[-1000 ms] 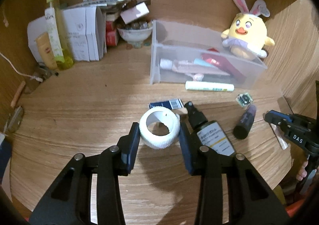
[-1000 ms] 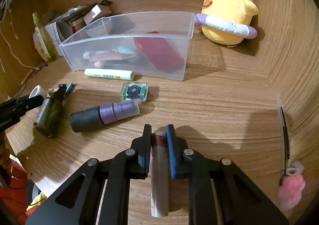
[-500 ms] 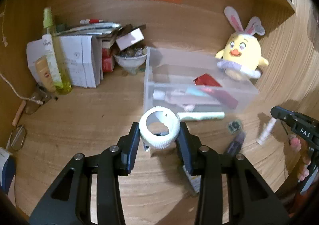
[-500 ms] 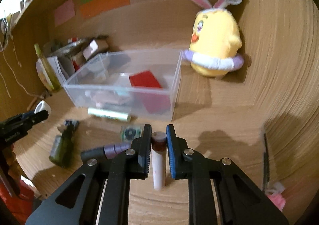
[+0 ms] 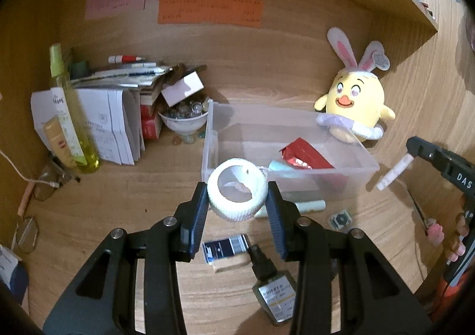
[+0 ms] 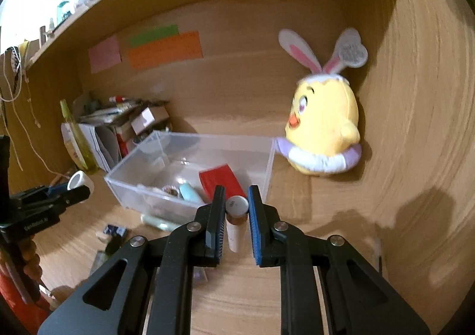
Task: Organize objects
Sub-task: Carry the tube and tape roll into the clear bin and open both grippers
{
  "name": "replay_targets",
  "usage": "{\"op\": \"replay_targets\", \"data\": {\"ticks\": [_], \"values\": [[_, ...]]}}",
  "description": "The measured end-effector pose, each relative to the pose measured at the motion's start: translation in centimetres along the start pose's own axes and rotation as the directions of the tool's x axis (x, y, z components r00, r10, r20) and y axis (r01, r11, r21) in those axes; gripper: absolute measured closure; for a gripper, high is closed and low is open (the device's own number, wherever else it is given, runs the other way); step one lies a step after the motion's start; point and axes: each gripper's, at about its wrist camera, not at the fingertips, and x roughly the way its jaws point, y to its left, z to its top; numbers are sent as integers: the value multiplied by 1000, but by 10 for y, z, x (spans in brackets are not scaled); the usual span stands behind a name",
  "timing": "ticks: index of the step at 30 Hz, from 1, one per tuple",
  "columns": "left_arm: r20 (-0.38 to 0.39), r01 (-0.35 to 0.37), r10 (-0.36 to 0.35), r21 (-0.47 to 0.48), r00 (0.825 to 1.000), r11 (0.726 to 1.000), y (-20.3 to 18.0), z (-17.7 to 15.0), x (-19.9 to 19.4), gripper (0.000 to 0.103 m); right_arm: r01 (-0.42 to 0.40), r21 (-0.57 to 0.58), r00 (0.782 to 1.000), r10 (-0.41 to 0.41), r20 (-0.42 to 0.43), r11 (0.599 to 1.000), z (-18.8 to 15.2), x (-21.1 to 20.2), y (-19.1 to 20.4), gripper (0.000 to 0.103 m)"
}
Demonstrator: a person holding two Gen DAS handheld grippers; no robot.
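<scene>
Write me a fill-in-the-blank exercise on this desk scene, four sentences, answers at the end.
1. The left gripper is shut on a white ____.
2. The right gripper holds a slim white tube with a ____ cap.
3. The clear plastic bin has a ____ packet inside.
4. The plush chick beside the bin wears ____ ears.

Missing words: roll of tape; brown; red; bunny

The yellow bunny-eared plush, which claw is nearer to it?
Right. The right claw hangs off the clear bin's plush-side end; the left claw is at the far end from the yellow plush.
</scene>
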Motion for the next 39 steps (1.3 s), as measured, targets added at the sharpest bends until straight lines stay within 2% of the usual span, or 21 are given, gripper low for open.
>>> {"op": "replay_targets", "data": {"ticks": [8,15,24,30,39], "values": [[12,-15,15,3,1000,1000,1,17,9,64,-21,-48,997,25,75,999,28,-4,12,89],[7,-19,19,10,1000,1000,1,29,20,64,-27,-82,994,35,99,996,46,8,21,89],[-6,-5,6,15,1000,1000,-1,43,38,64,-14,-76,998,19,65,997,54,41,17,89],[-67,29,-28,10,997,1000,-2,45,65,64,11,-52,1000,-10,17,999,52,65,5,89],[-111,29,-25,27,993,999,-7,41,89,64,68,-123,996,-74,-51,990,40,95,11,89]]}}
